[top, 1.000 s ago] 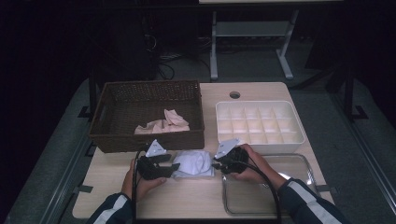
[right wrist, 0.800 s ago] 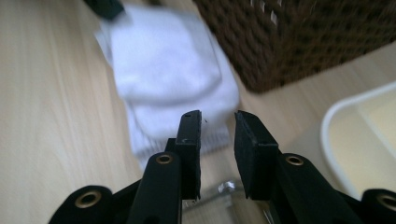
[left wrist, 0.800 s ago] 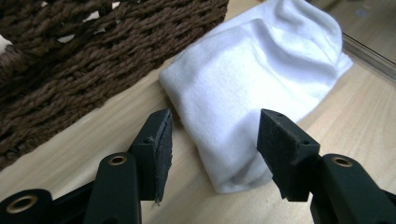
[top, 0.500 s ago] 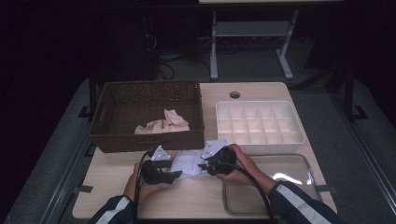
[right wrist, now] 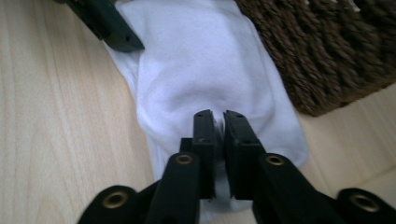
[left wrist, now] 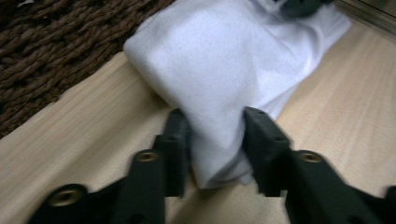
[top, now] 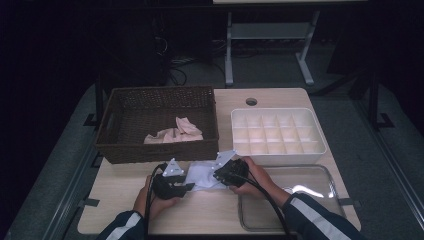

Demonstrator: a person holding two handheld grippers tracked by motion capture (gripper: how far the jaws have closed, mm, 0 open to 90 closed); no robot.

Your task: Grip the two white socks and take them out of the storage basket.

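White cloth [top: 204,176], soft, light, floppy, is pinched at both ends: left gripper [left wrist: 215,154] clamped at 9 o'clock, right gripper [right wrist: 218,140] nipped together at 3.

Right tool [top: 218,176] nearer the left tool [top: 188,187]; white cloth [top: 202,176] more bunched between them

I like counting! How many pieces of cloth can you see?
2. A pink cloth lies in the brown basket. A white cloth lies on the table in front of it, pinched between the two grippers. More could be hidden behind the basket's wall.
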